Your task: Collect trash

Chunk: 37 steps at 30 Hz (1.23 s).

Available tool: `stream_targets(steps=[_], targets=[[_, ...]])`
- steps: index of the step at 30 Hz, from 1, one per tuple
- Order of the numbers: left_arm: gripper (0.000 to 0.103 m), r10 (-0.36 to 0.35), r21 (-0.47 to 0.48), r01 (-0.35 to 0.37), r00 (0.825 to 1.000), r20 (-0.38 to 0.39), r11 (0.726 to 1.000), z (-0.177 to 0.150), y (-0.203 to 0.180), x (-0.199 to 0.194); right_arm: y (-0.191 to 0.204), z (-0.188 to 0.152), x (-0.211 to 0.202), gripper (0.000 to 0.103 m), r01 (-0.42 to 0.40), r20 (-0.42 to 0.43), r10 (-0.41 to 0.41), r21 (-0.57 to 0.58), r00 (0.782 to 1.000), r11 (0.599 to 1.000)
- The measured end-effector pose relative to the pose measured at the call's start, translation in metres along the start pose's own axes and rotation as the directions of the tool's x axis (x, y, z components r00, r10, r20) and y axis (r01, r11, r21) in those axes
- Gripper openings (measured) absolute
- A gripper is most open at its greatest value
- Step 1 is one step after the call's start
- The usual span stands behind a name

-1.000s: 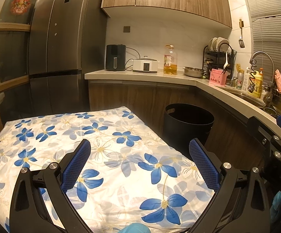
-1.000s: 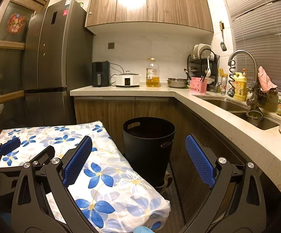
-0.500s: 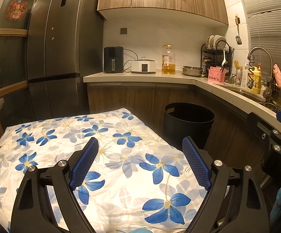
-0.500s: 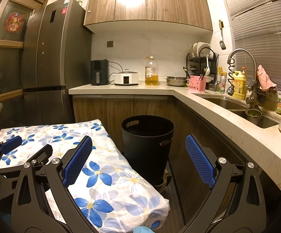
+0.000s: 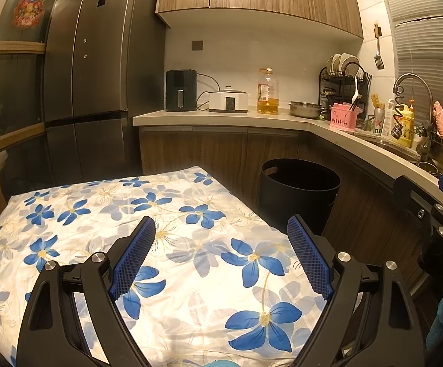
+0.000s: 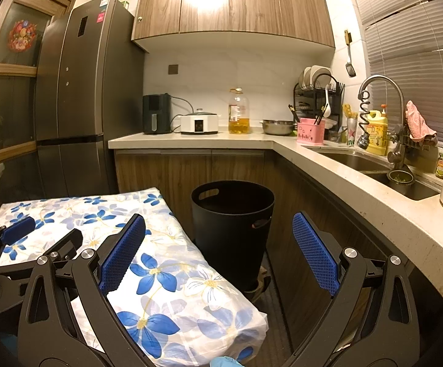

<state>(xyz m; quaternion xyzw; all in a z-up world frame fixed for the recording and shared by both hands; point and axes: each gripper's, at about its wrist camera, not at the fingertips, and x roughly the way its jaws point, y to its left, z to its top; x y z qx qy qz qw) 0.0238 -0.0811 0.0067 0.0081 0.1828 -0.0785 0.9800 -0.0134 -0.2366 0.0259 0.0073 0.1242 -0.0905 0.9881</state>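
Item: left claw (image 5: 221, 257), jaws apart after narrowing slightly, nothing between them, above the floral-covered desk (image 5: 99, 214). Item: right claw (image 6: 218, 257), jaws wide, gripping nothing, aimed toward 1 black trash bin (image 6: 232, 232) standing on the floor beside the desk's far corner, against the wooden cabinets (image 6: 191, 168).

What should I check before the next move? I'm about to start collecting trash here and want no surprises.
1. Left gripper free of any load: ok, jaws open, nothing between them.
2. Right gripper free of any load: ok, jaws open, nothing held.
3. Black bin upright, mouth unobstructed: ok.
4. Bin has room inside: cannot tell, interior dark.
5. Trash located on the floral cloth: not ok, none visible.
6. Grippers apart from each other: ok, left one sits off to the side.
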Motion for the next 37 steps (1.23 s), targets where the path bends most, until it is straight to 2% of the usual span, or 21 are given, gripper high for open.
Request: stream_targets(steps=[23, 28, 30, 37], targets=[[0.086, 0.011, 0.002, -0.011, 1.0, -0.008, 1.0, -0.0047, -0.0041, 0.001, 0.0005, -0.001, 0.0002, 0.096, 0.002, 0.003, -0.002, 0.002, 1.0, 1.0], [0.09, 0.016, 0.002, -0.016, 1.0, -0.01, 1.0, -0.006, -0.0045, 0.0002, 0.0006, -0.0009, 0.0005, 0.096, 0.002, 0.005, -0.002, 0.002, 1.0, 1.0], [0.096, 0.021, 0.0, -0.021, 1.0, -0.012, 1.0, -0.005, -0.004, 0.0007, 0.0007, -0.001, 0.001, 0.096, 0.002, 0.006, -0.002, 0.002, 1.0, 1.0], [0.097, 0.014, -0.034, -0.014, 1.0, -0.025, 0.999, -0.001, 0.002, -0.0004, 0.0016, 0.0001, -0.0007, 0.096, 0.003, 0.008, -0.003, 0.003, 1.0, 1.0]])
